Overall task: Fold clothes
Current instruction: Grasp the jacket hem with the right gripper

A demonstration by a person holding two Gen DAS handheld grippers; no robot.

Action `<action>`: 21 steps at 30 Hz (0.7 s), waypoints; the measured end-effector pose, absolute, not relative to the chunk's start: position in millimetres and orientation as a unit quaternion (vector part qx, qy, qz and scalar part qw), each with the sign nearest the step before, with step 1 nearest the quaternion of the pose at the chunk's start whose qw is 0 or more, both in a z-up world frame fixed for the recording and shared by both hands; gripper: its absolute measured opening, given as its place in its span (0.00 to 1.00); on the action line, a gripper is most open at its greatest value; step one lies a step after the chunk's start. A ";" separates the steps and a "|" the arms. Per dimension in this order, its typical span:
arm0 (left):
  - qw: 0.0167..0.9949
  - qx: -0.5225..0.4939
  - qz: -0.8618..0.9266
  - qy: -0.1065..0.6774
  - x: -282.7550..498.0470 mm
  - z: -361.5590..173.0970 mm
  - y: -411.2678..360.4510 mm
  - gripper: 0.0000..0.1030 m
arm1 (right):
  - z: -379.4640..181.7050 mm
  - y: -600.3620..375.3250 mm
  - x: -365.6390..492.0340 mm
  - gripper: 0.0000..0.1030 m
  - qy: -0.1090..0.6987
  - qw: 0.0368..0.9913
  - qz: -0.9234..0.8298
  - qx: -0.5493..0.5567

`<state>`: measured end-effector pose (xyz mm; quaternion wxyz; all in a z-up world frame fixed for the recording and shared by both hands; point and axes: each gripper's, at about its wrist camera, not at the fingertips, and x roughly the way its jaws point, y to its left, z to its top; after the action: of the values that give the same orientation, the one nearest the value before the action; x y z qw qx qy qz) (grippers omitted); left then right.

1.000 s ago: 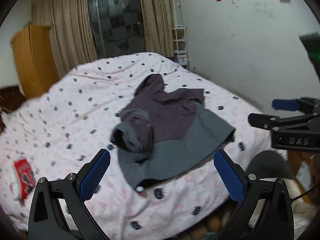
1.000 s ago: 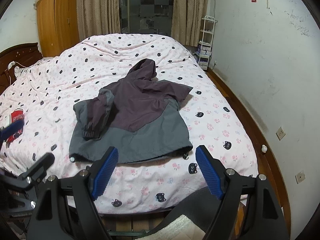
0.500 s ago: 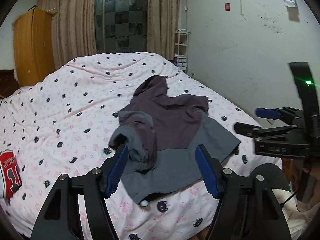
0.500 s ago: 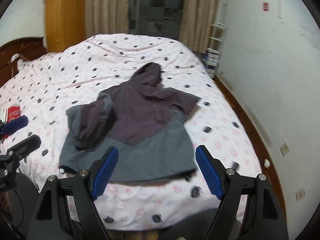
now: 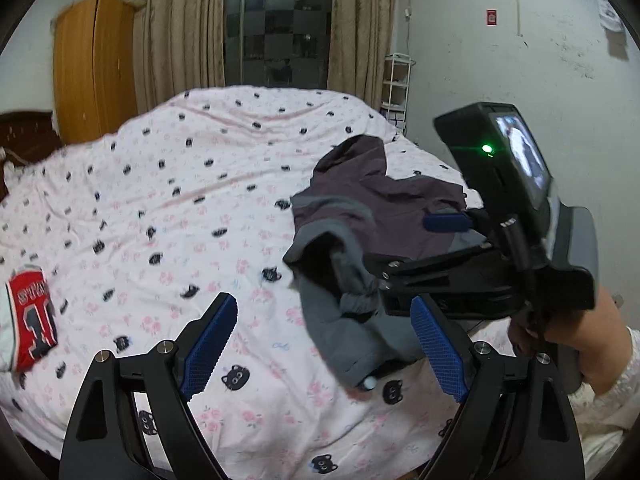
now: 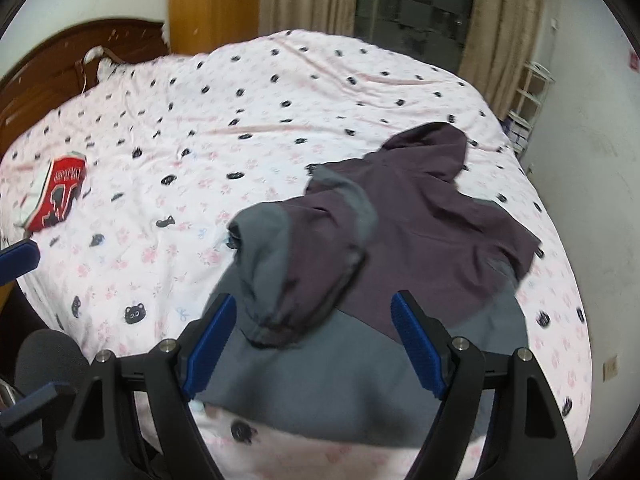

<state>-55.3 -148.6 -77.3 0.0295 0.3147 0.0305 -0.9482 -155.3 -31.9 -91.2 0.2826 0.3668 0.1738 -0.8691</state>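
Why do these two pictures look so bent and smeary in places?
Both views come through fisheye lenses, so dark round corners frame them and straight edges bow, like the curtains in the left wrist view. The right wrist view is smeared by motion: the jacket and the bedspread prints are soft. The left wrist view is sharper, with a green light glowing on the right gripper.

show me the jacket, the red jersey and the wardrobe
jacket (image 6: 420, 240), right wrist view, purple chest panel
red jersey (image 5: 34, 320), left wrist view, its dark number
wardrobe (image 5: 94, 64), left wrist view, its door
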 end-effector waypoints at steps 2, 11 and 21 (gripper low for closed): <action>0.035 0.318 -0.947 0.037 -54.7 -82.9 -157.8 0.83 | -97.8 -49.2 -159.8 0.79 0.192 0.289 -0.863 0.367; 0.034 0.323 -0.943 0.066 -54.4 -97.8 -185.5 0.83 | -128.6 -100.5 -180.7 0.77 0.252 0.267 -0.848 0.381; 0.017 0.319 -0.944 0.082 -55.7 -101.0 -191.5 0.83 | -145.1 -108.3 -197.3 0.42 0.260 0.227 -0.849 0.399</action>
<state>-55.7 -191.5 -101.0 0.0172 0.3194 0.0815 -0.9439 -197.3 -108.3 -145.1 0.2272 0.3994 0.2597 -0.8494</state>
